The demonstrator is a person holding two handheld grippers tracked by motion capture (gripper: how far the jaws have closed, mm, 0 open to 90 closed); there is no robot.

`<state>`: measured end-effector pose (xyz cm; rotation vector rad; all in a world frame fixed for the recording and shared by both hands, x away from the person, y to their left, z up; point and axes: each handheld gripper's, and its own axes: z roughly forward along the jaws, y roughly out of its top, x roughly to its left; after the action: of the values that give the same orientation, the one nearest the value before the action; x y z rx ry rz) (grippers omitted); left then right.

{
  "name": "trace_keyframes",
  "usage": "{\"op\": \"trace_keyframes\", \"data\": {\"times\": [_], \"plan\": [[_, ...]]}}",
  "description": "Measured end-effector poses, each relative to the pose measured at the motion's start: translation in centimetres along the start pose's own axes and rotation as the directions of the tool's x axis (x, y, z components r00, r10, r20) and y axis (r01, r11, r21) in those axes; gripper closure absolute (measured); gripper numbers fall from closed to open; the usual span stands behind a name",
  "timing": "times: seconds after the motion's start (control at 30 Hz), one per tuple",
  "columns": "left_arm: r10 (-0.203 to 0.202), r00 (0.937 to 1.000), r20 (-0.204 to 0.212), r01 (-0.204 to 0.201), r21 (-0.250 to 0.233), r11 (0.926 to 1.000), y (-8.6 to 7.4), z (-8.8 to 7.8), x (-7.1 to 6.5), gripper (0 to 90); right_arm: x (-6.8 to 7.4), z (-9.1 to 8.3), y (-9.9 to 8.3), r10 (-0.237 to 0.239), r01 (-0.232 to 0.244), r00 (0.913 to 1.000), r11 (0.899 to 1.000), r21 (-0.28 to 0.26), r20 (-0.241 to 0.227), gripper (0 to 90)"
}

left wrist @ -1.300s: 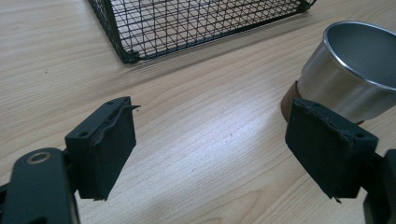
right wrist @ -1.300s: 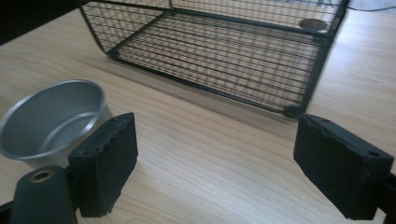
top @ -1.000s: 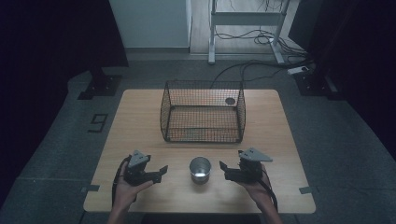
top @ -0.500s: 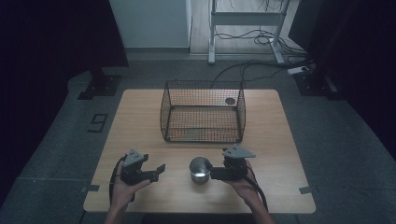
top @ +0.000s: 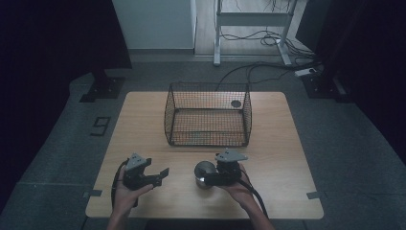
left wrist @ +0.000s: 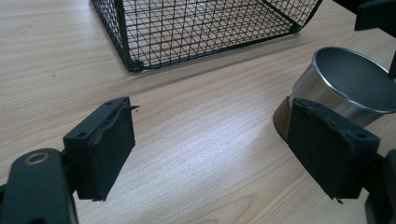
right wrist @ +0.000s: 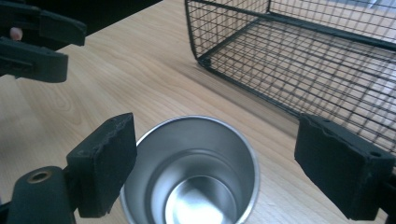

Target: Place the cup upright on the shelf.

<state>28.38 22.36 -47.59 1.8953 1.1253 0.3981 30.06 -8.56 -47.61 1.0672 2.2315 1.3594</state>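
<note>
A: Where is the steel cup (top: 205, 171)?
B: Upright on the counter (top: 143, 124), just in front of the wire basket (top: 208, 115).

A: Right claw (right wrist: 210, 172)?
B: Jaws apart, straddling the cup; pads not pressing. Just been opening.

A: Left claw (left wrist: 210, 154)?
B: Wide open, nothing between, left of the cup.

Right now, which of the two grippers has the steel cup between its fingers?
The right gripper: the steel cup sits between its open fingers, not yet pinched. The left gripper hangs apart, over bare table.

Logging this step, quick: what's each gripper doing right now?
Left gripper: open, holding nothing.
Right gripper: open around the metal cup, not gripping.
</note>
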Motion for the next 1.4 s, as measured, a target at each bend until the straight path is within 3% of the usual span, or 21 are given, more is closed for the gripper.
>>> {"op": "trace_keyframes", "data": {"times": [0.3,0.5,0.83,0.97,1.13,1.4], "plan": [[0.003,1.0,0.009,-0.003,0.003,1.0,0.1,0.1,-0.3,15.7,1.1,1.1,-0.8,-0.024,0.024,0.9996,0.999,0.032,-0.013,10.1],[0.01,0.9999,0.01,-0.01,0.005,0.9999,0.1,0.2,-0.4,15.7,1.7,1.9,-1.3,-0.067,0.068,0.9977,0.996,0.062,-0.01,5.2],[0.019,0.9998,0.009,-0.019,0.01,0.9998,0.0,0.2,-0.5,15.8,1.6,3.0,-2.0,-0.076,0.077,0.9971,0.992,0.098,-0.011,2.8],[0.023,0.9997,0.008,-0.023,0.006,0.9997,0.1,0.1,-0.6,15.7,1.5,3.6,-2.6,-0.084,0.084,0.9964,0.989,0.122,-0.009,5.5],[0.024,0.9997,0.007,-0.024,0.006,0.9997,0.1,0.1,-0.5,15.7,1.4,3.7,-2.9,-0.089,0.088,0.9961,0.99,0.114,-0.002,13.5],[0.026,0.9996,0.005,-0.026,0.004,0.9996,0.1,-0.1,-0.5,15.8,1.3,3.6,-2.8,-0.104,0.104,0.9946,0.988,0.115,-0.002,14.6]]}}
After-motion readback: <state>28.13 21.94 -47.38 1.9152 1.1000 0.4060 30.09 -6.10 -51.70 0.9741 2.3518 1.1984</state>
